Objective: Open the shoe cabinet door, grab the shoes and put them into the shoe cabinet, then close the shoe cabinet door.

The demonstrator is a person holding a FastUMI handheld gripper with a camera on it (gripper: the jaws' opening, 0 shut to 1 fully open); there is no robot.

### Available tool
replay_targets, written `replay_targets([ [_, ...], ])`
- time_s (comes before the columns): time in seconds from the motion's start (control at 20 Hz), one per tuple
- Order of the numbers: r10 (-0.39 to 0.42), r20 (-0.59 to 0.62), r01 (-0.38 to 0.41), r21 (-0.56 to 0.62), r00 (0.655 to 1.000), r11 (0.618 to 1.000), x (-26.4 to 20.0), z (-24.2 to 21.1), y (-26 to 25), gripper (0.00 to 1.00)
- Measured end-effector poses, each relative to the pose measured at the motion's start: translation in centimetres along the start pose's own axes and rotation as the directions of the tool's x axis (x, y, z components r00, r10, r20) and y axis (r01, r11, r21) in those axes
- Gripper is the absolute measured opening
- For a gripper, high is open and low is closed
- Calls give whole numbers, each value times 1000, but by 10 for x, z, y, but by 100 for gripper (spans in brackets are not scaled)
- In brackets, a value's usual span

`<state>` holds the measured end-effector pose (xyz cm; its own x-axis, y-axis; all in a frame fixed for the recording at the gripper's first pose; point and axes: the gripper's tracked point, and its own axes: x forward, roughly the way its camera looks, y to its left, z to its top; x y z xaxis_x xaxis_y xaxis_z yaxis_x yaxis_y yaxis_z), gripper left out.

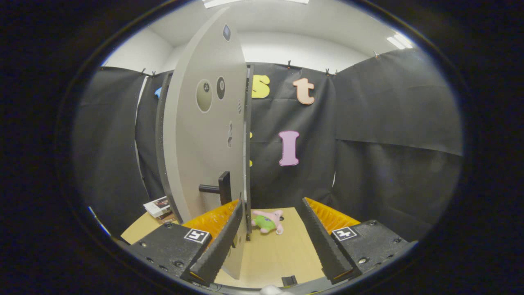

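A booth hung with black cloth point(368, 123) rises under a white ceiling, and a light wooden table point(278, 250) spreads out in front of it. On the left of the table stands the shoe cabinet, its grey door point(204, 135) swung out toward the near side so that its edge faces forward; round stickers sit high on the door and a dark handle point(219, 188) sticks out low on its face. The gripper point(272, 241) has its fingers spread wide apart, holding nothing. The left finger point(221, 241) lies right against the door's lower edge, just below the handle, though contact cannot be confirmed; the right finger point(323, 241) stands free over the table. Beyond the fingers, between them, a pink and green plush toy point(268, 221) lies on the table near the door's foot. A small stack of booklets point(159, 207) rests far left, behind the door.
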<state>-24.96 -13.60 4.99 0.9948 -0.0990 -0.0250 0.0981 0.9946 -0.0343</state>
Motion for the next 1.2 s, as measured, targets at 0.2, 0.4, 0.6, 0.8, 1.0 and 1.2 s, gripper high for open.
replay_targets([
  [0.2, 45, 2, -45, 1, 999, 999, 1, 0, 51, 95],
  [0.4, 84, 10, -84, 3, 996, 996, 10, 2, 105, 95],
  [0.6, 151, 9, -151, 13, 988, 988, 32, -1, 167, 95],
  [0.8, 215, 32, -215, 13, 976, 976, 44, 7, 210, 99],
  [1.0, 222, 28, -223, 52, 975, 973, 47, 4, 215, 98],
  [1.2, 201, 17, -201, 54, 980, 978, 46, 3, 205, 98],
])
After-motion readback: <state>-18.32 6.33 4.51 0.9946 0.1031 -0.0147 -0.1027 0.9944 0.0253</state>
